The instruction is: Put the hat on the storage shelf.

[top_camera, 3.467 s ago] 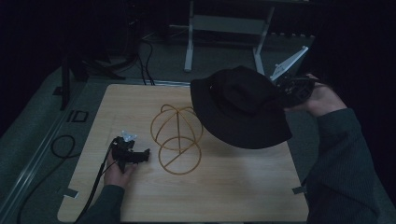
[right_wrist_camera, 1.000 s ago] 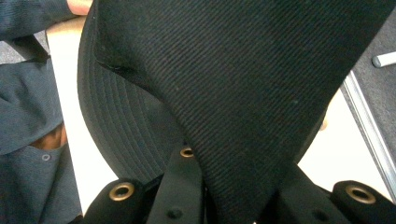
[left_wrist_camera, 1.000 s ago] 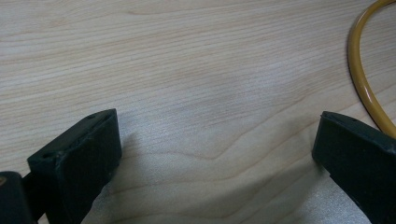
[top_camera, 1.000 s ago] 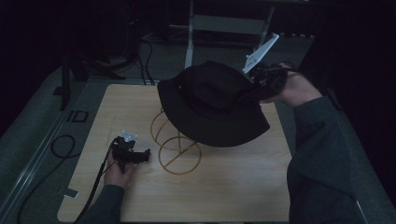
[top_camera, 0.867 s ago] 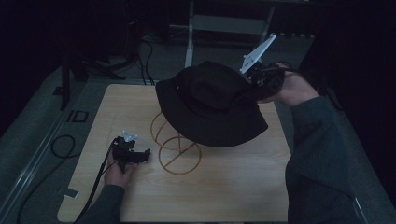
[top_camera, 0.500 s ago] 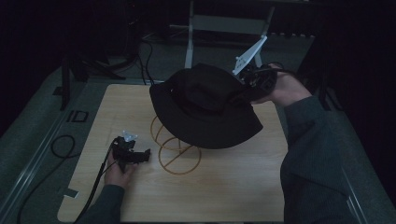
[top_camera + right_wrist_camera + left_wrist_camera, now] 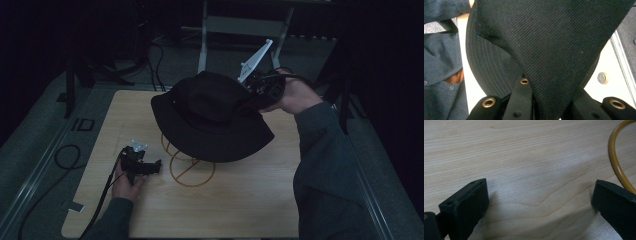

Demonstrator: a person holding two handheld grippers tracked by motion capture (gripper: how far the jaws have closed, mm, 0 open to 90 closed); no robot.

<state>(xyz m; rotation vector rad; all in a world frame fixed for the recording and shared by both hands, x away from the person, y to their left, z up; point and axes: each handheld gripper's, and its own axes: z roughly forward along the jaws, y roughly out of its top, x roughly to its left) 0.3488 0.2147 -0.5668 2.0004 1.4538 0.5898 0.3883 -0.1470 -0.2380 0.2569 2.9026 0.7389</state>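
Black bucket hat (image 7: 212,117), centre of the high view, held above the yellow wire hat stand (image 7: 187,162), which stands on the pale wooden tabletop (image 7: 240,200). My right gripper (image 7: 262,90), upper right of centre, is clamped on the hat's fabric at its far side; in the right gripper view the black jaws pinch a fold of twill, with the stitched brim (image 7: 489,65) curving away at left. My left gripper (image 7: 142,167) rests on the tabletop at lower left, jaws wide apart over bare wood grain; a yellow arc of the stand (image 7: 616,162) crosses the upper right of the left gripper view. Beyond the table the room is dark: grey floor, black cables (image 7: 60,160) at left, a grey metal frame (image 7: 245,25) along the top.
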